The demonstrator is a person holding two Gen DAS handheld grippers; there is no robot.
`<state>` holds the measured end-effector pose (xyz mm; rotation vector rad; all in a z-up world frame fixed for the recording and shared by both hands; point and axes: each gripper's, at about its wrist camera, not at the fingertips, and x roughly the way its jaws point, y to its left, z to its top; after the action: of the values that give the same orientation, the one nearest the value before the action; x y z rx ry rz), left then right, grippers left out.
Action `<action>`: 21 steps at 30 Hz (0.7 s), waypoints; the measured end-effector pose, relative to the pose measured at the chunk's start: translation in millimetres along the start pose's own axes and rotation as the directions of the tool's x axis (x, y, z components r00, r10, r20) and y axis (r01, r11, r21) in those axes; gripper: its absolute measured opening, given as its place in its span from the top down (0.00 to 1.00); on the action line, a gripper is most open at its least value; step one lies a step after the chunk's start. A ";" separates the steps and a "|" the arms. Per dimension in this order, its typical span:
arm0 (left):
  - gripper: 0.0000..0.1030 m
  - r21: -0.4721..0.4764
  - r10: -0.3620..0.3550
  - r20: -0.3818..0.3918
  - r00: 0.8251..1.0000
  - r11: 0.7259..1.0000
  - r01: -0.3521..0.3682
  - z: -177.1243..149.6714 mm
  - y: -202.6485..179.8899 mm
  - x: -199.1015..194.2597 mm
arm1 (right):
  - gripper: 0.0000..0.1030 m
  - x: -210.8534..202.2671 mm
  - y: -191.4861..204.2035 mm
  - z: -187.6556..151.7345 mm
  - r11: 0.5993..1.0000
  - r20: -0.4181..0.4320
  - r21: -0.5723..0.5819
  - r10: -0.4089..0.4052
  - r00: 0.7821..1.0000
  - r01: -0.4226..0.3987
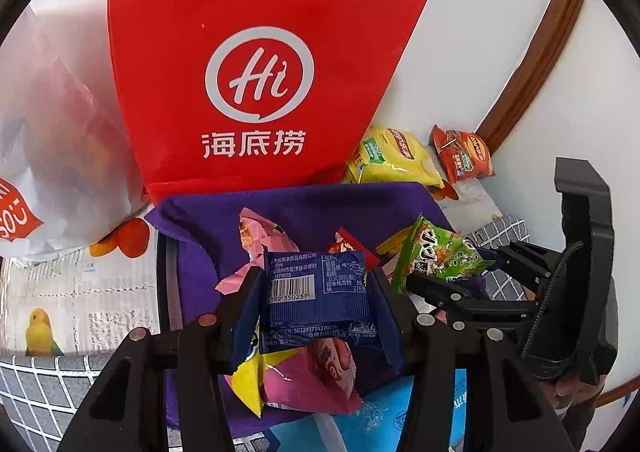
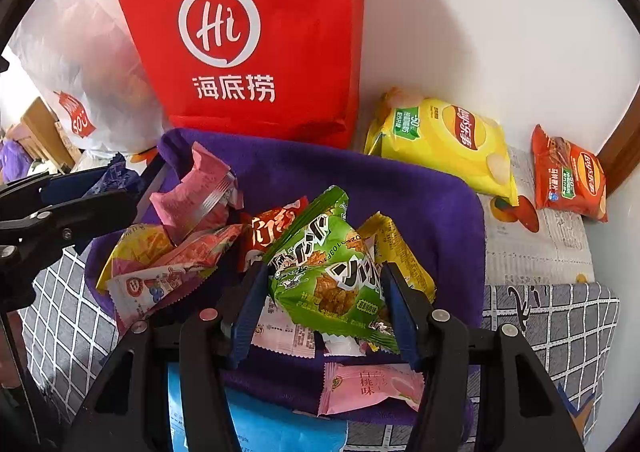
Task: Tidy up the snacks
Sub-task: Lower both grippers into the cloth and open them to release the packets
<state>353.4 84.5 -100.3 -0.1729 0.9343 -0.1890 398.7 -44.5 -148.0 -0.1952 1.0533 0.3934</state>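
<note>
While the left tongs (image 1: 316, 292) clench a blue snack packet (image 1: 316, 304) by its two side edges, pink packets (image 1: 308, 376) lie just beneath them in the purple-lined basket (image 1: 304, 208), and it looks light, crinkly and slippery, so pinching across the flat middle seems safest. Over in the right wrist view, the right tongs (image 2: 324, 292) grasp a puffy green snack bag (image 2: 332, 284) across its width, above the heap in that basket, with a yellow chip bag (image 2: 444, 140) and an orange chip bag (image 2: 568, 180) well beyond on the desk. That green bag looks air-filled, soft and easily crushed, best held gently at its waist.
</note>
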 end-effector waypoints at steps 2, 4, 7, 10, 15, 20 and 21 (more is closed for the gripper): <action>0.51 -0.004 0.003 -0.010 1.000 1.000 -0.003 -1.1 -0.5 4.2 | 0.44 0.5 0.8 0.0 1.000 -0.002 -0.004 0.001 1.000 -0.001; 0.51 -0.005 0.001 -0.019 1.000 1.000 -0.001 -1.5 -1.5 9.3 | 0.44 1.2 1.1 0.2 1.000 -0.006 -0.009 0.002 1.000 -0.002; 0.51 -0.005 -0.006 -0.029 1.000 1.000 0.006 -3.1 -4.1 15.7 | 0.41 1.7 0.6 0.5 1.000 -0.014 -0.004 0.006 1.000 -0.006; 0.51 -0.007 -0.006 -0.035 0.999 1.000 0.006 -4.6 -4.8 19.0 | 0.33 -1.6 -1.2 0.8 1.000 -0.007 0.006 0.027 1.000 -0.027; 0.50 -0.013 -0.017 -0.039 0.999 1.000 0.017 -4.9 -4.4 22.6 | 0.31 -12.4 -4.7 1.7 1.000 0.021 0.018 0.014 1.000 -0.015; 0.48 -0.009 -0.024 -0.046 0.999 1.000 0.024 -6.1 -7.2 28.0 | 0.30 -27.7 -11.1 3.8 0.999 0.060 0.043 0.012 0.998 -0.015; 0.48 -0.004 -0.023 -0.046 0.999 1.000 0.023 -6.5 -8.3 28.8 | 0.30 -30.7 -12.6 4.1 0.999 0.068 0.047 0.013 0.998 -0.017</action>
<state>364.1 69.2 -124.6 -0.1833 0.9787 -0.2132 393.8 -61.5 -119.6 -0.1306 0.9967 0.3857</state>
